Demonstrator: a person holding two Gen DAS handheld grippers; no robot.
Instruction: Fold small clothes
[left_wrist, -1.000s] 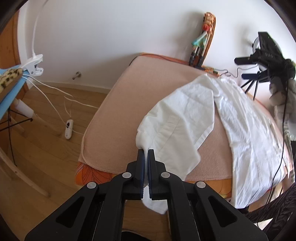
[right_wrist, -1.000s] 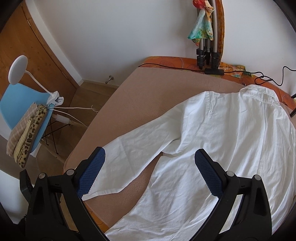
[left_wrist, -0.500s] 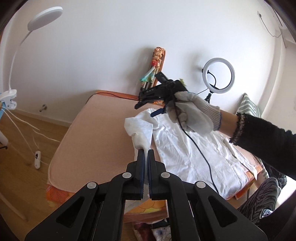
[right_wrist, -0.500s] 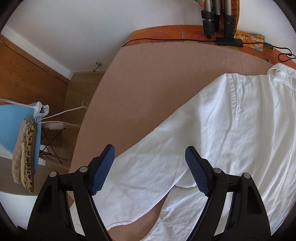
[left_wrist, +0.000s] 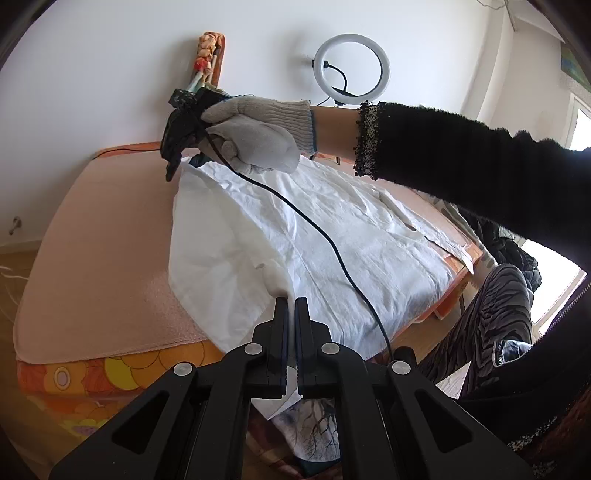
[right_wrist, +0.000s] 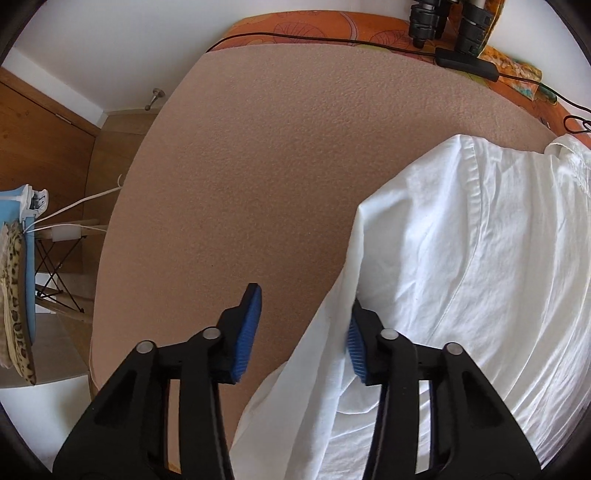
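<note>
Risk one: the right gripper may catch only a single thin layer at the sleeve's folded edge, or nothing. Its jaws have just been closing, yet a clear gap remains; the left blue pad stands over bare bedding while the fabric lies against the right pad only. If the pinch misses the fold, the shoulder will likely shift when the sleeve is drawn across.

Risk two: the left gripper is clenched on the sleeve's end, cloth running up from between its tips. Pull too hard or too early and the sleeve could tug the shirt body out of flat, or slip from the narrow bite.

Risk three: the black cable from the right tool trails across the shirt; judged likely to drag wrinkles in, or snag the fold.

Position: the white cotton long-sleeved shirt lies spread on the pinkish-beige textured bed cover, collar toward the wall, one sleeve doubled back over the body toward the left tool. The grey knitted-gloved right hand holds its tool nose-down at the shoulder. In the right wrist view the sleeve edge runs between the jaws, not yet pressed from both sides.
</note>
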